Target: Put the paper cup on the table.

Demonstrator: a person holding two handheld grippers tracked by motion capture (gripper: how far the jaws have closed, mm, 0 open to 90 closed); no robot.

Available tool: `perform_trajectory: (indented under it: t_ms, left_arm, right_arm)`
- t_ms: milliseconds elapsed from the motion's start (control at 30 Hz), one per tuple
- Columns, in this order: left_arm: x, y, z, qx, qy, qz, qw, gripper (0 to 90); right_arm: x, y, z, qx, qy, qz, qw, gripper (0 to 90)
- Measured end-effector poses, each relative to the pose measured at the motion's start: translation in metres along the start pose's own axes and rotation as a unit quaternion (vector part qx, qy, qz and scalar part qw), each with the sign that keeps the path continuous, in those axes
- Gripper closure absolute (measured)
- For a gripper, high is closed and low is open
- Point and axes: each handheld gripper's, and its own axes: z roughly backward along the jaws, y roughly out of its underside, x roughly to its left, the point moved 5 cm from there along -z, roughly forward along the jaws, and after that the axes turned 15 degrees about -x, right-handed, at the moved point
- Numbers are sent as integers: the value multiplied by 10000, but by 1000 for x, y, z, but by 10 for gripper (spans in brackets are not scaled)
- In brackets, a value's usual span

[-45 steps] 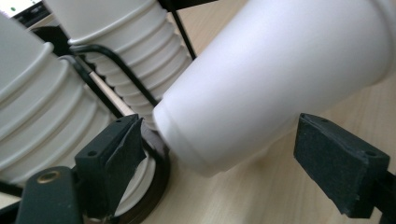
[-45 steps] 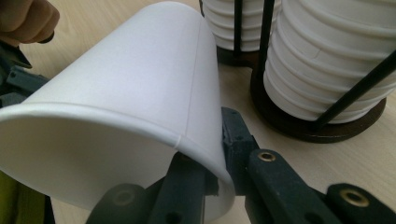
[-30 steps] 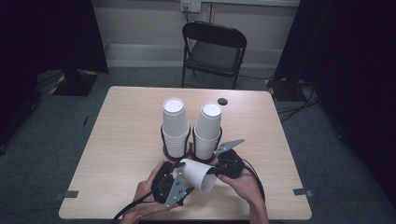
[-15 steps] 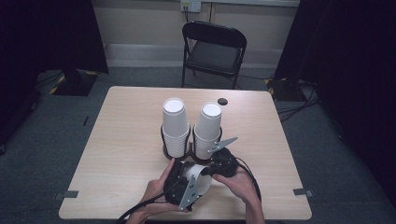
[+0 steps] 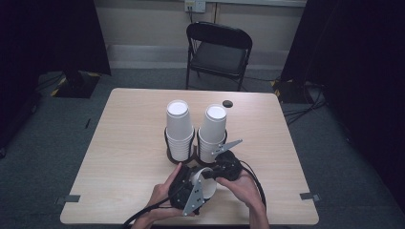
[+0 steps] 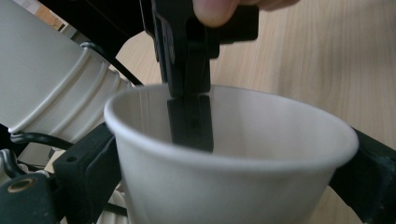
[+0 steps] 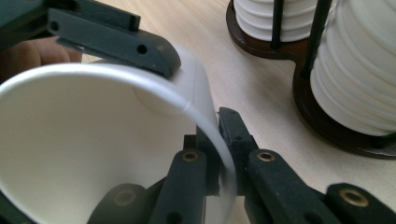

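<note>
A single white paper cup lies on its side just above the table's near edge, between both grippers. My left gripper straddles the cup's body. Its jaws have just been closing, and both black fingers now rest against the cup's outer wall. My right gripper is shut on the cup's rim, pinching the thin wall at its tips. Two tall stacks of white cups stand in a dark wooden holder right behind the hands.
A small dark round object lies near the table's far edge. A black folding chair stands beyond the table. The holder and its thin black rods stand close to the right gripper's far side.
The left gripper has slid right over the cup, and its grey plate now covers much of the cup. The right gripper has stayed pinched on the rim.
</note>
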Motion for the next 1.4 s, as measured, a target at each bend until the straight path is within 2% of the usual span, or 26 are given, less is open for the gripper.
perform_trajectory:
  t_ms: [133, 267, 367, 500, 633, 667, 733, 800, 900, 1033, 1067, 1167, 1200, 1333, 1400]
  left_arm:
    - [0, 1, 0, 31, -6, -33, 10000, 67]
    - [-1, 1, -1, -7, -72, 7, 10000, 68]
    - [-1, 1, -1, -77, -52, 84, 9999, 71]
    - [1, 1, 0, -64, -95, 89, 9999, 73]
    - [-1, 2, -3, -37, -62, 198, 9998, 78]
    - [0, 2, -2, -46, -66, 314, 9995, 84]
    - [0, 2, -1, -95, -60, 380, 9992, 89]
    - [2, 2, 0, -94, -167, 390, 9991, 103]
    - [4, 2, 1, -87, -206, 412, 9989, 106]
    - [7, 3, 5, -260, -362, 650, 9969, 107]
    - [9, 4, 7, -232, -362, 673, 9968, 107]
    - [11, 7, 8, -346, -457, 923, 9941, 107]
    - [13, 8, 9, -309, -503, 913, 9941, 107]
    - [18, 11, 9, -391, -570, 1222, 9901, 107]
    - [21, 12, 10, -466, -572, 1345, 9882, 108]
  right_arm:
    - [0, 0, -1, 2, -9, -43, 10000, 872]
    - [1, 0, -2, -8, -37, -76, 10000, 877]
    - [4, 1, -2, 25, -87, -3, 10000, 877]
    - [4, -1, -2, -71, -92, -28, 9999, 877]
    - [5, -1, -2, -104, -119, -5, 9999, 867]
    - [6, -1, -3, -96, -87, 6, 9999, 859]
    - [6, -1, -3, -125, -117, -21, 9999, 858]
    - [5, -2, -1, -210, -110, -67, 9997, 851]
    - [4, -3, 0, -287, -70, -117, 9995, 829]
    - [2, -3, 2, -545, 28, -149, 9984, 759]
    - [2, -3, 2, -545, 28, -149, 9984, 759]
    - [2, -2, 5, -734, 0, -199, 9971, 720]
    - [2, -1, 6, -805, 30, -184, 9966, 699]
    - [3, 1, 8, -908, 70, -101, 9958, 642]
    - [3, 1, 12, -1163, 94, -94, 9931, 601]
